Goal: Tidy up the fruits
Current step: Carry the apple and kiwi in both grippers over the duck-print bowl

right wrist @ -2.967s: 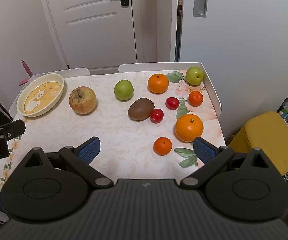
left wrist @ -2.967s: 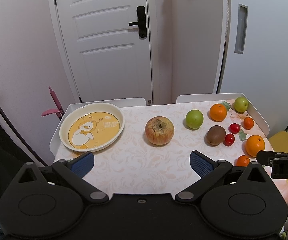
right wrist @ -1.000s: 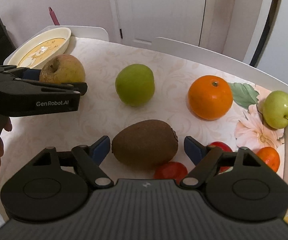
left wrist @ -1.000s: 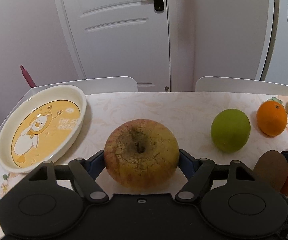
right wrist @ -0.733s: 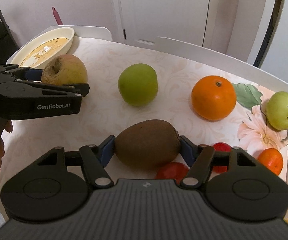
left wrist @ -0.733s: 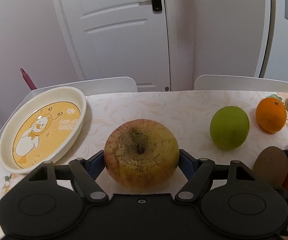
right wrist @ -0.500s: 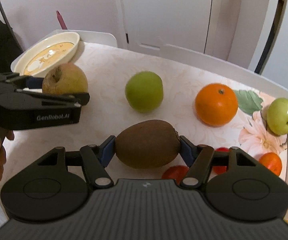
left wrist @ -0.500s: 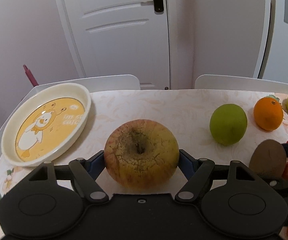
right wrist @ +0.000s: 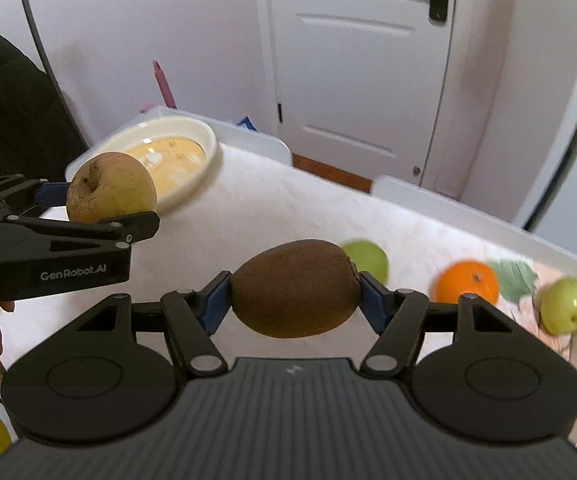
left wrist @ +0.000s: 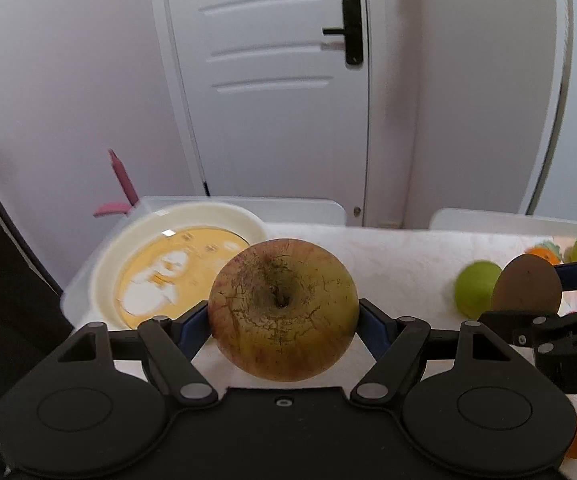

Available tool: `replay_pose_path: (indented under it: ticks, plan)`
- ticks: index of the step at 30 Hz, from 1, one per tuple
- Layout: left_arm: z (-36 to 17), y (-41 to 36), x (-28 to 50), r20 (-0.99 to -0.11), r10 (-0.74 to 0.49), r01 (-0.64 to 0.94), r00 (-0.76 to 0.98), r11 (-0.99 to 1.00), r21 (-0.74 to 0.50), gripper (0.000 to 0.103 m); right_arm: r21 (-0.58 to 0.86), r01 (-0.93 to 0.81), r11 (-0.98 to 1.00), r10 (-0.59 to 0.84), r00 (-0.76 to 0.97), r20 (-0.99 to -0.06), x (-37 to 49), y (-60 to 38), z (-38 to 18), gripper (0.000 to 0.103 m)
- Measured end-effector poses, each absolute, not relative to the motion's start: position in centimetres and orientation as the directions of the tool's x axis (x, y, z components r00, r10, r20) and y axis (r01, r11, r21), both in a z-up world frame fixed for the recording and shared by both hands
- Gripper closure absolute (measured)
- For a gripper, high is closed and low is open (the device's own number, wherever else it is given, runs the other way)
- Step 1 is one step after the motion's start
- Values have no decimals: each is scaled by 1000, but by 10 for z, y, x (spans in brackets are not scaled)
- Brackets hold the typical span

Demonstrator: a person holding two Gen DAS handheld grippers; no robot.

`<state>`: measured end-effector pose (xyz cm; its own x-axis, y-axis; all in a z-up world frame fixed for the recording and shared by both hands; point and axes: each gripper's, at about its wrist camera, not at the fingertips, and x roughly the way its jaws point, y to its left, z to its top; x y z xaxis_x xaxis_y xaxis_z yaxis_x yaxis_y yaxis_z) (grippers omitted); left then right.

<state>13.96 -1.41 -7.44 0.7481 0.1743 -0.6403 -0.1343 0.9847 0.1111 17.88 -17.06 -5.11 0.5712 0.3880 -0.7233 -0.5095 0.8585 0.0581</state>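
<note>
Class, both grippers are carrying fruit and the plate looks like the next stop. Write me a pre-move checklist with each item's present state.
1. Left gripper clamped on the apple, pads on both flanks: ok.
2. Right gripper clamped on the kiwi, pads at both ends: ok.
3. Both fruits lifted off the table: ok.
4. Plate free of fruit, with room for both: ok.
5. Grippers apart from each other, apple nearer the plate: ok.
6. Grip firm enough for the carry: cannot tell.
</note>
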Motion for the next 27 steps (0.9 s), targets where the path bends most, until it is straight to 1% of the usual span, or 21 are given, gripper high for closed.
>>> replay_pose_path:
  ticks: [6, 13, 21, 27]
  plan:
    - [-54, 28, 145, -623, 177, -132, 762, 984, 117, 23, 57, -514, 856, 397, 581, -711, 185, -128, -32, 21]
    - [-41, 82, 172, -618, 163, -93, 769, 985, 143, 23, 60, -503, 862, 394, 591, -704, 207, -70, -24, 22]
    - [-50, 128, 216, -638, 100, 2, 763, 987, 158, 23, 49, -463, 885, 360, 614, -703, 238, -19, -30, 22]
    - [-71, 148, 239, -661, 38, 86, 750, 984, 153, 23, 51, -416, 908, 323, 617, -718, 264, 3, -42, 22]
